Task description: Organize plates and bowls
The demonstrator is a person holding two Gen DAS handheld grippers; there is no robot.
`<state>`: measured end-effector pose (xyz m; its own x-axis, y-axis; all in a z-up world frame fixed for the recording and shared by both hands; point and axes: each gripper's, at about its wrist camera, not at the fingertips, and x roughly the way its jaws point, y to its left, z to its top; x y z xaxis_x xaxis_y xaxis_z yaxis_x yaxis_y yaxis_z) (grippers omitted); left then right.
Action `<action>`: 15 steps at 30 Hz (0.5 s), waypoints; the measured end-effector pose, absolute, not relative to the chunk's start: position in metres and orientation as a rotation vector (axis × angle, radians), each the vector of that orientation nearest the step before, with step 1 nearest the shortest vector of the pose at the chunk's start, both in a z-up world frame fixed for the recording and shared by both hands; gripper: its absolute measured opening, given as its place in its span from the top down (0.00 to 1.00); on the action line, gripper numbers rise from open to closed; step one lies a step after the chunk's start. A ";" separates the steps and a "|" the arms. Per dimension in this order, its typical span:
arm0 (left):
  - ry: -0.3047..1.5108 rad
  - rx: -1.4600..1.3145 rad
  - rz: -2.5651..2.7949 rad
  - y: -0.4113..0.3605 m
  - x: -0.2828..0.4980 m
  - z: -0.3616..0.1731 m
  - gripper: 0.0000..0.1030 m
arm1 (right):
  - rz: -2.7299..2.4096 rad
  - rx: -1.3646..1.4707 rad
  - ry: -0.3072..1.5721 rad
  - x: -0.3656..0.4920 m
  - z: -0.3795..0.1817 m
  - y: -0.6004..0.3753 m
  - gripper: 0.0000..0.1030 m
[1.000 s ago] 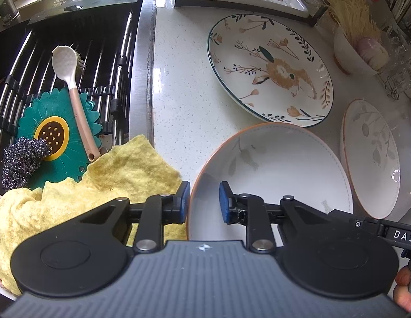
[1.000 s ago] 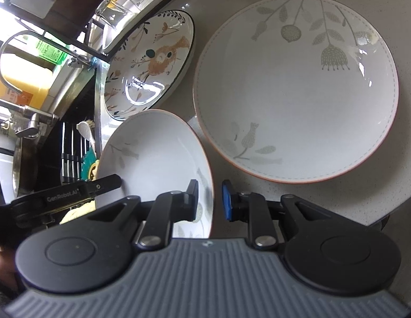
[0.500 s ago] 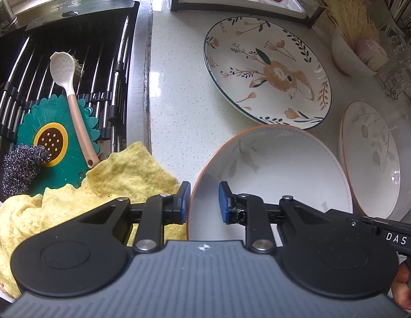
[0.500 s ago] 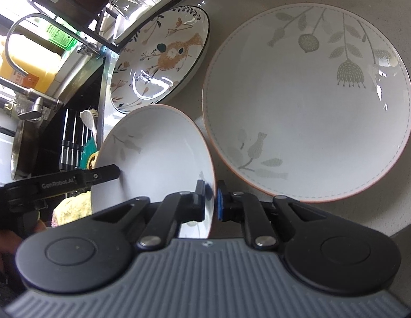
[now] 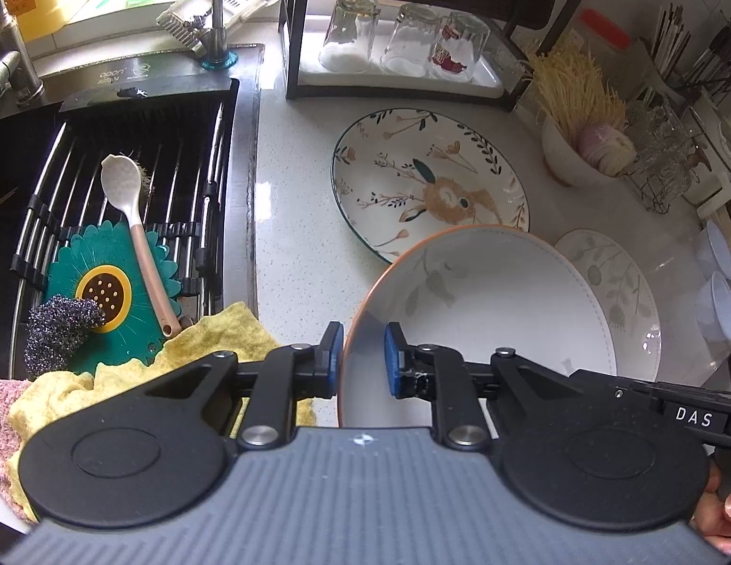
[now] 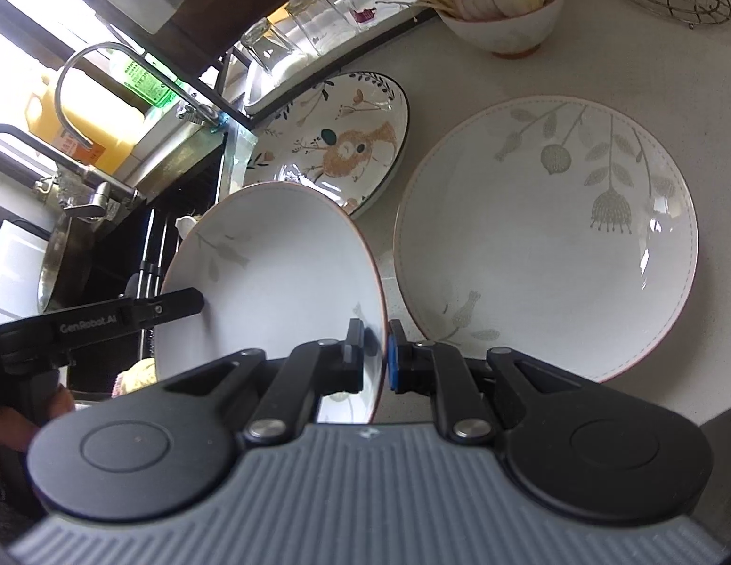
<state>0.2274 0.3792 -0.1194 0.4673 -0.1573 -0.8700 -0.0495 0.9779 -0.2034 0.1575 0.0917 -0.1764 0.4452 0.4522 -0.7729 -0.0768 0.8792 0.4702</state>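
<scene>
I am holding the orange-rimmed white bowl (image 5: 483, 310) from both sides, tilted and clear of the speckled counter (image 5: 295, 235). My left gripper (image 5: 361, 353) is straddling its left rim with the jaws closing, though I cannot tell that both pads are pressing; my right gripper (image 6: 375, 353) is clamped tight on the opposite rim. The matching leaf-print plate (image 6: 544, 235) is lying flat to the right, just beside the right gripper's side of the bowl, while the lion-print plate (image 5: 426, 183) is sitting farther back towards the glass rack (image 5: 398, 47). I am judging the bowl needs carrying rightwards, with the right hand leading, to nest on its twin.
</scene>
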 end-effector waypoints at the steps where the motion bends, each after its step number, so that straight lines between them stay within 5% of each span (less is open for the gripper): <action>1: 1.079 -0.215 -0.060 0.378 0.226 -0.116 0.79 | 0.344 0.382 1.051 0.157 -0.173 0.092 0.88; 15: 0.986 -0.228 0.001 0.345 0.224 -0.077 0.79 | 0.456 0.323 0.953 0.176 -0.138 0.059 0.88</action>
